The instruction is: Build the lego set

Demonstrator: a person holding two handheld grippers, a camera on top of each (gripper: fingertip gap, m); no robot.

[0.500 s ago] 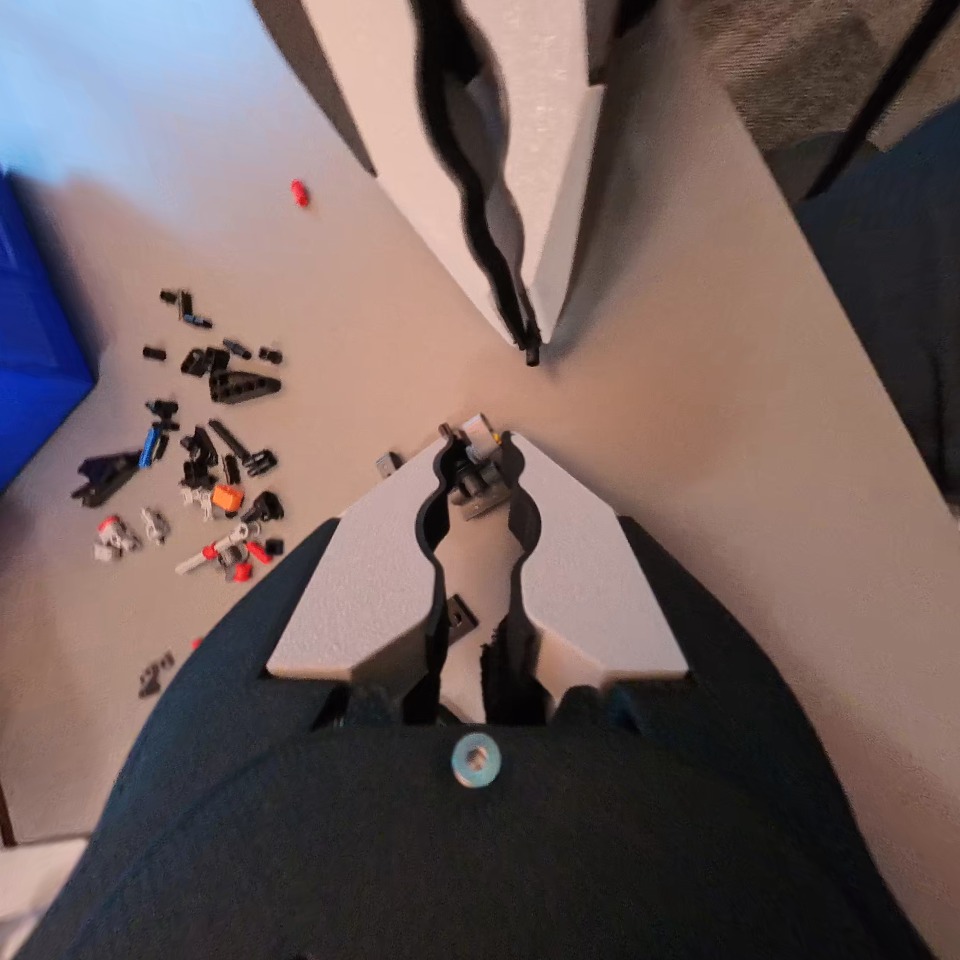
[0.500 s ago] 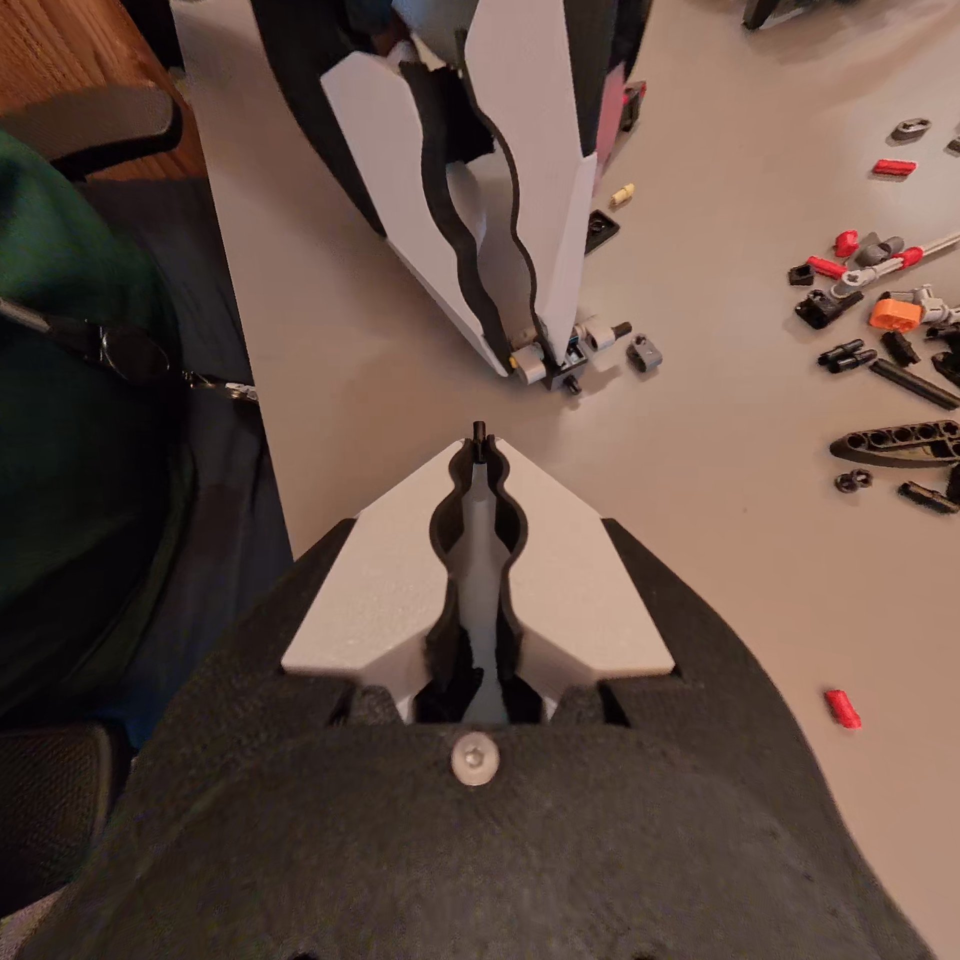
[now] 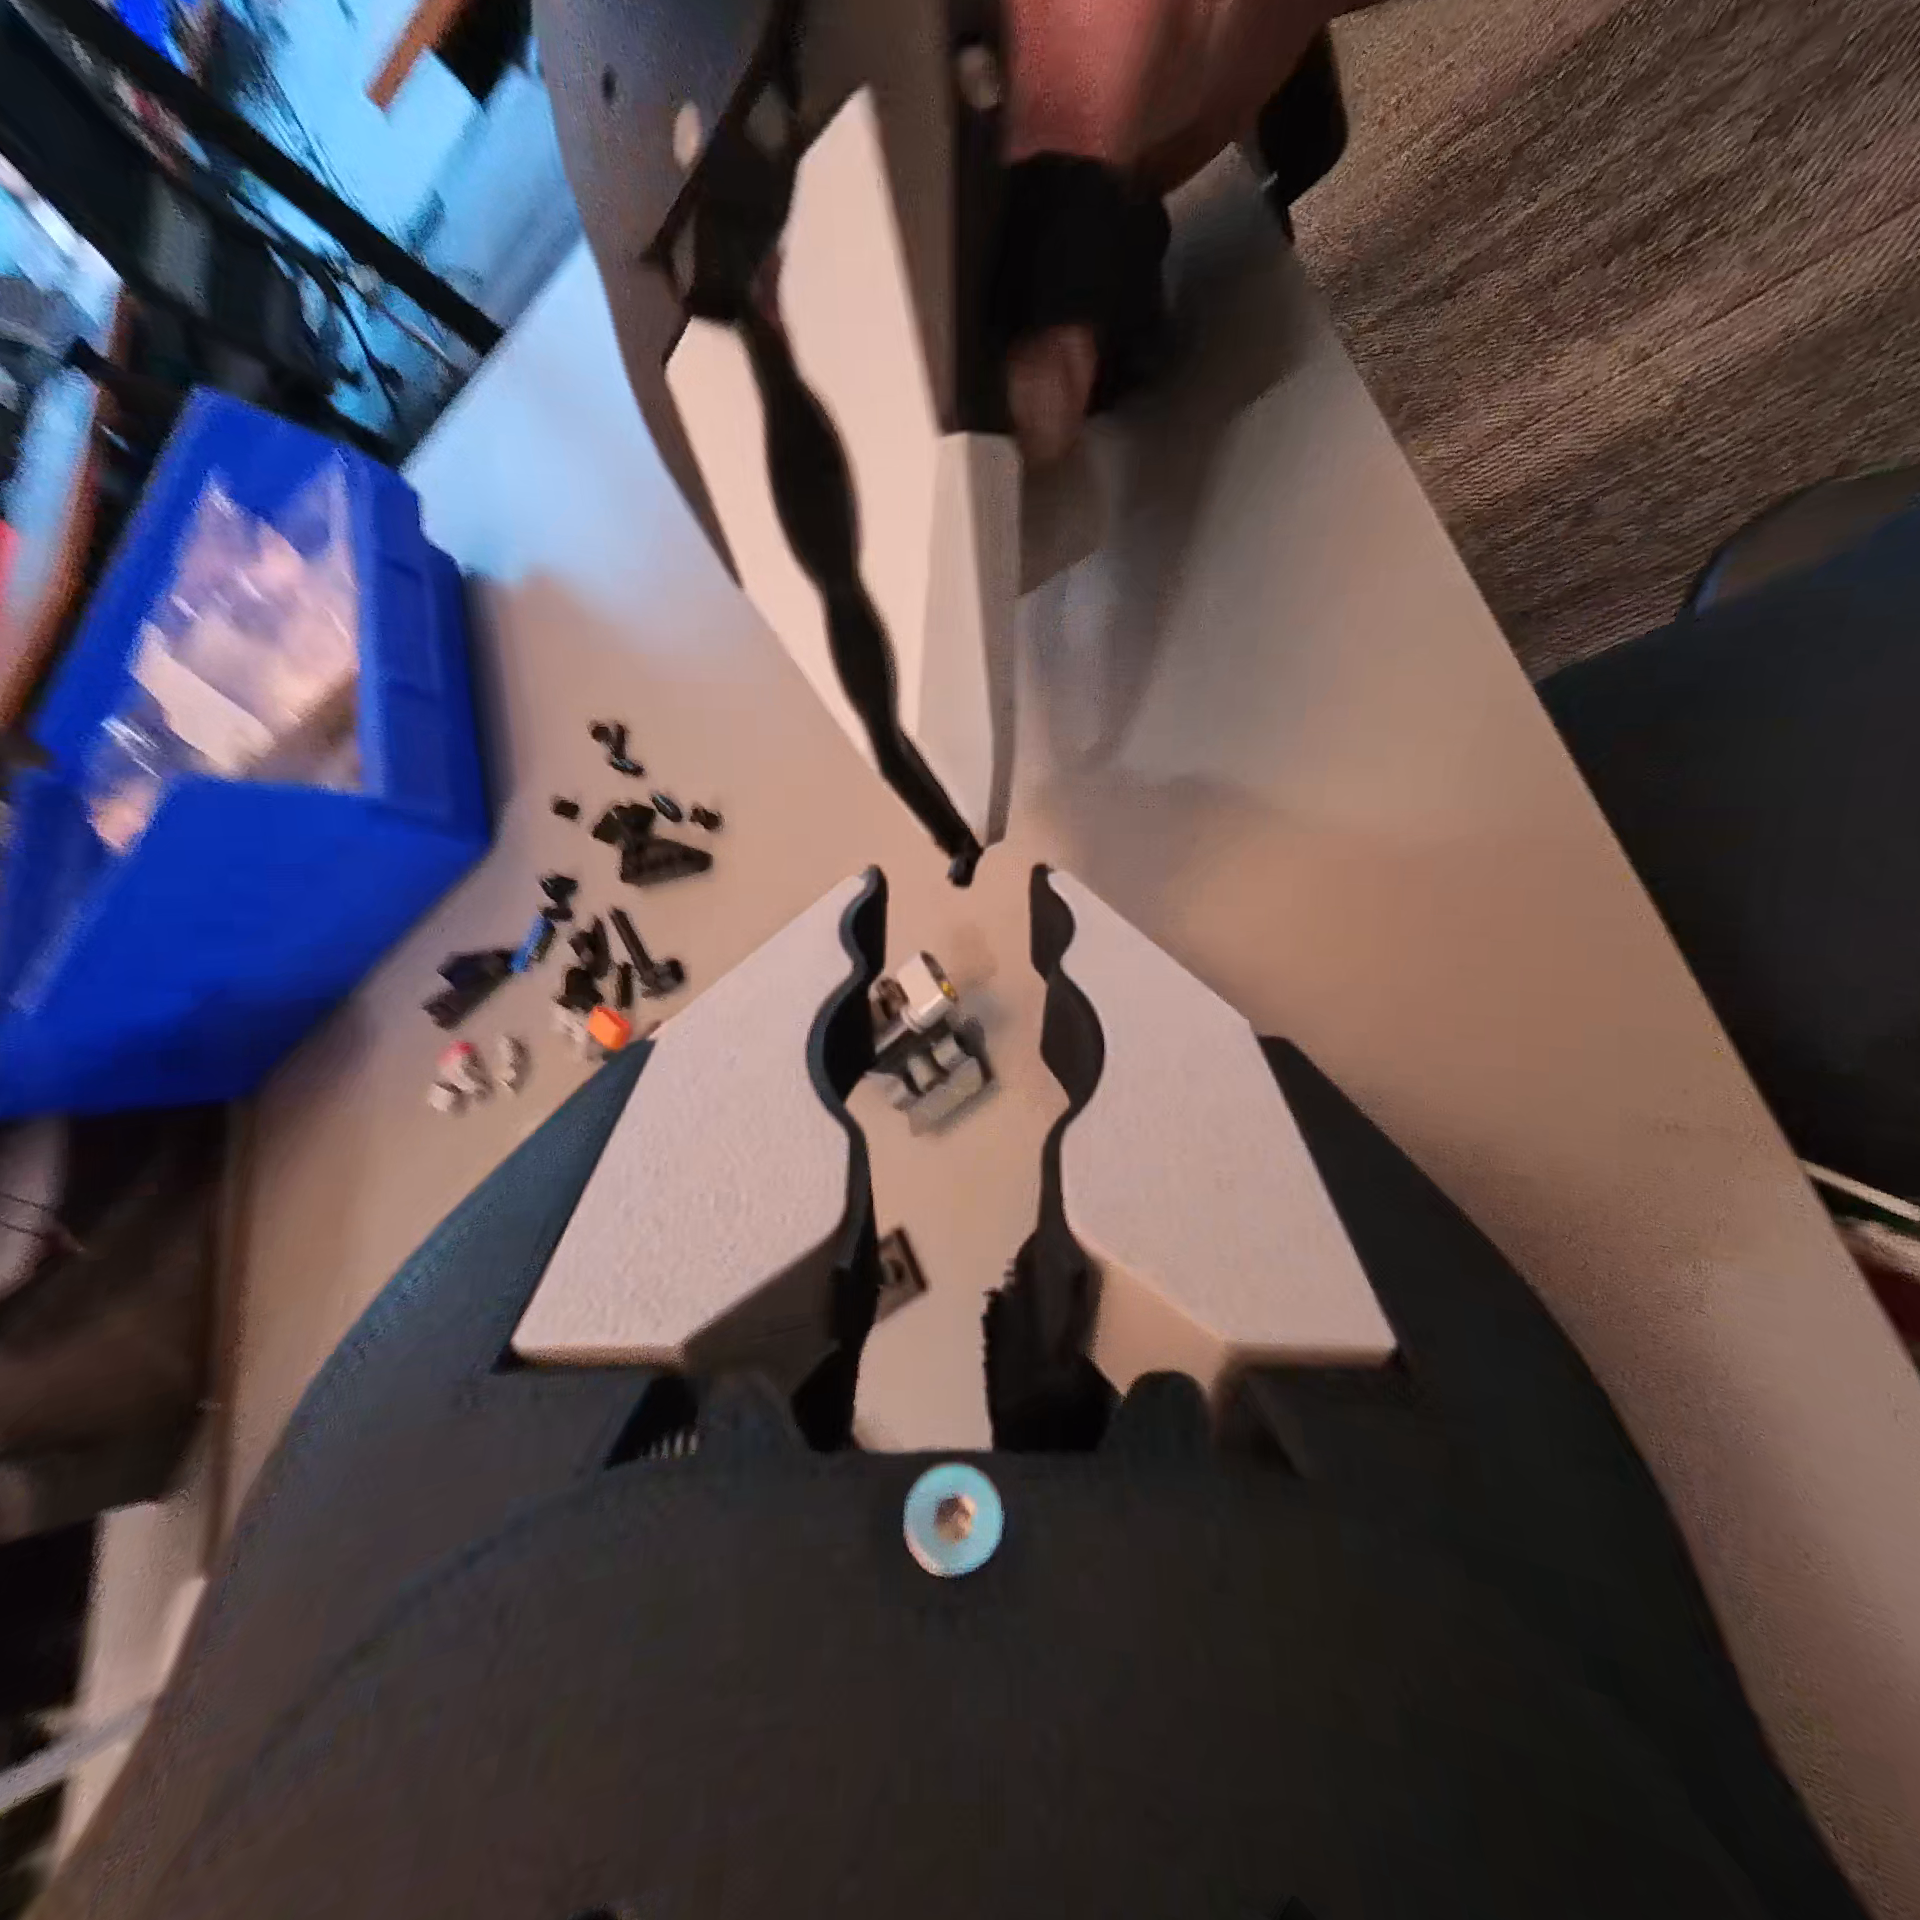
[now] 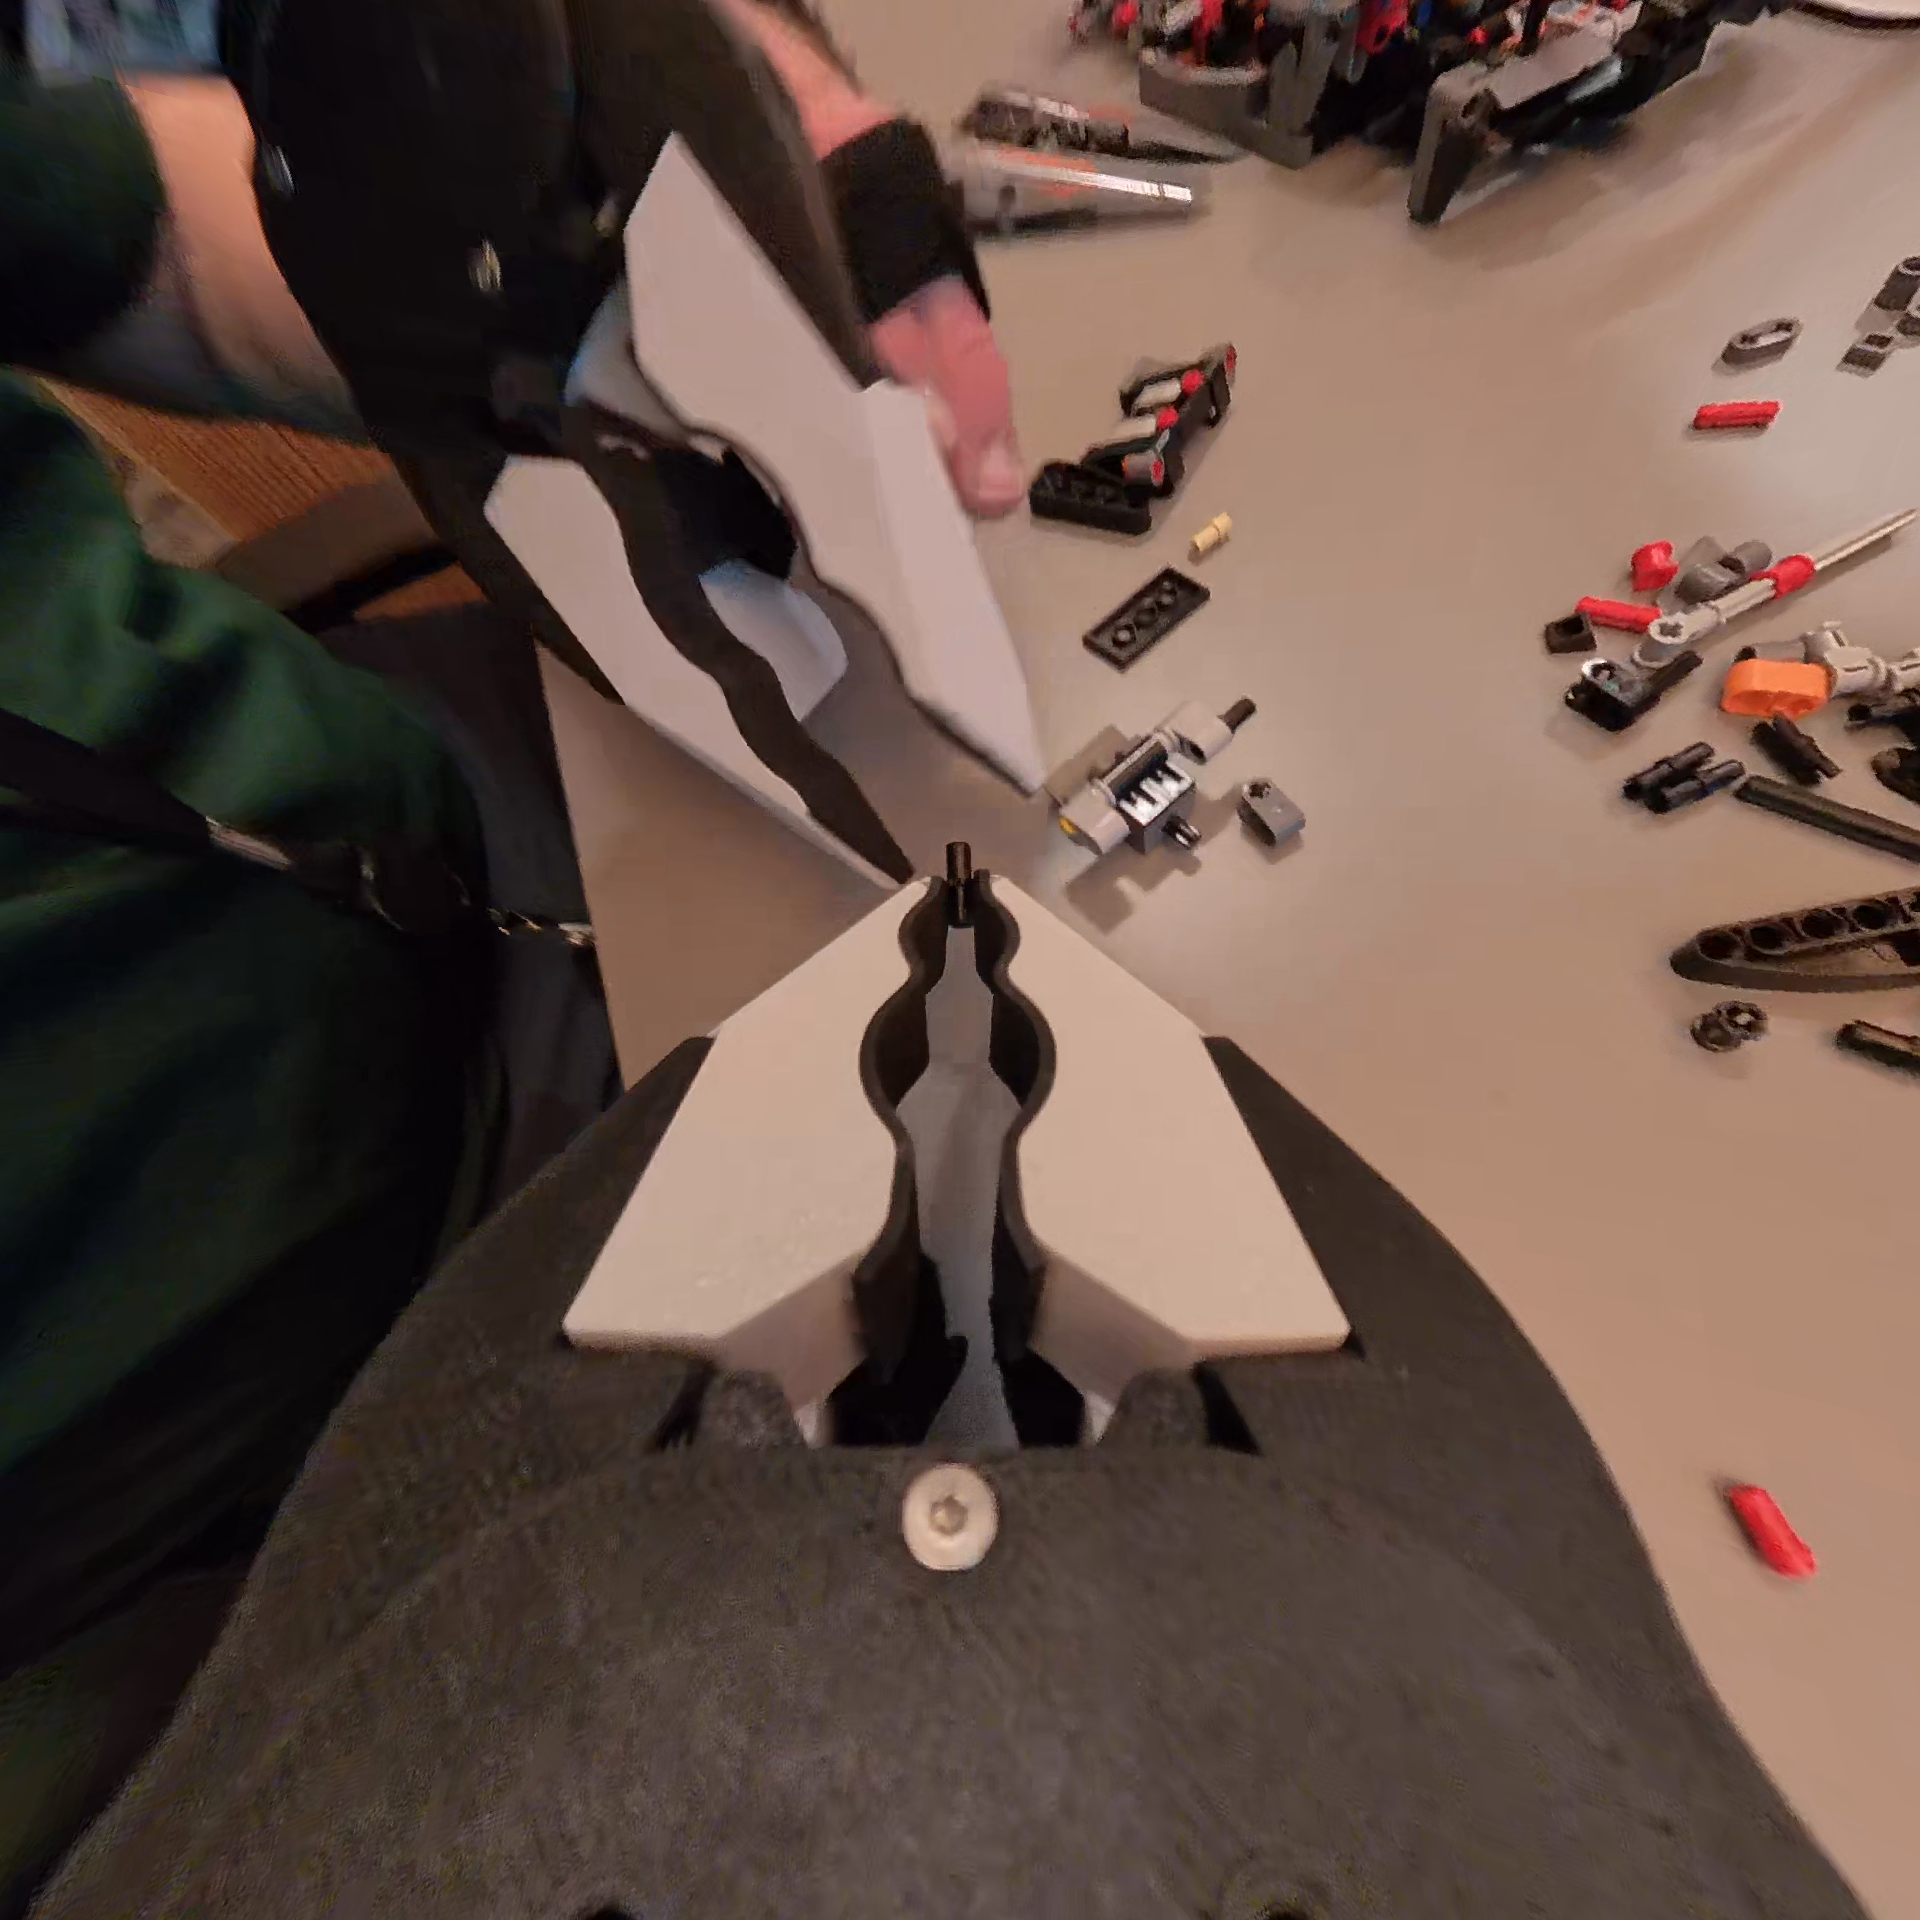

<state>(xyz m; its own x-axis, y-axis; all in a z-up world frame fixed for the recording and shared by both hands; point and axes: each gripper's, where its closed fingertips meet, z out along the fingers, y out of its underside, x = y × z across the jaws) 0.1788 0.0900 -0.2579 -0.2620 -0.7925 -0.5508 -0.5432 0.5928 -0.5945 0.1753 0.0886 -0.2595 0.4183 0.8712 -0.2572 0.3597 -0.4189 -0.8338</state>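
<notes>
The left gripper has let go of the small grey assembly and lifted, fingers now wide apart and empty. The assembly lies on the worktop below its tips. The right gripper pinches a black pin, probably for plugging into that assembly, just beside it.

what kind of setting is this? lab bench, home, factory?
Probably an office or hobby desk: a plain table strewn with loose lego parts, a blue bin at one side, carpet beyond the edge.

Beige table, scattered lego pieces
</notes>
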